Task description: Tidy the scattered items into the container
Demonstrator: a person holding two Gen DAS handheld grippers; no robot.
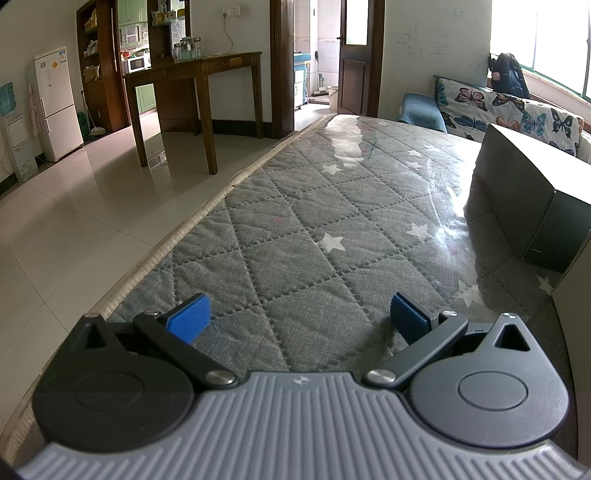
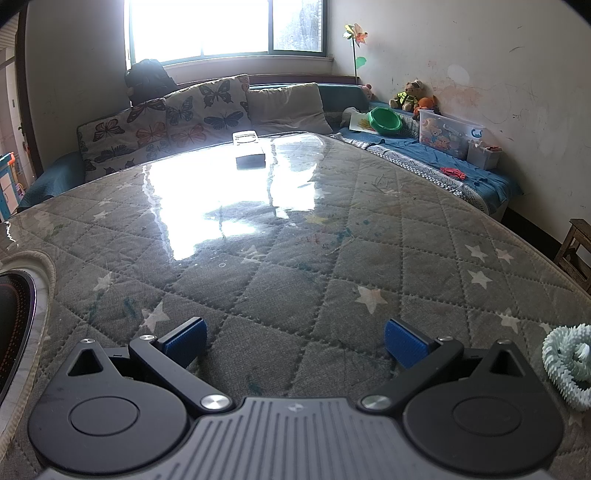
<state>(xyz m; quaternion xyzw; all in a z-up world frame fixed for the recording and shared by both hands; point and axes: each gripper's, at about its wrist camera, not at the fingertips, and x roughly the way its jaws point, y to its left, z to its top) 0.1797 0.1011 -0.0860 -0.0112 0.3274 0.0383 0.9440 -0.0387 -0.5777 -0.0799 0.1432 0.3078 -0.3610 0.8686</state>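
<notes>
Bright window (image 2: 225,26) behind butterfly-cushioned sofa (image 2: 166,125); glossy tiled floor (image 1: 92,206).

The right gripper (image 2: 295,338) has its blue pads (image 2: 186,341) spread wide apart, with nothing between them. Under it lies a grey quilted table cover (image 2: 295,240) with white stars, below a clear shiny sheet that reflects the window (image 2: 225,26). At 12 o'clock, far on the table, stands a small dark box (image 2: 250,153) with a white top. At 4 o'clock, near the gripper, lies a pale mint coiled toy (image 2: 569,365) with small spikes. At 9 o'clock a dark round object (image 2: 14,317) is partly visible at the edge. Behind the table are butterfly cushions (image 2: 166,129); at 1 o'clock a green bowl (image 2: 386,120), a teddy bear (image 2: 410,96) and a clear plastic bin (image 2: 448,133).
</notes>
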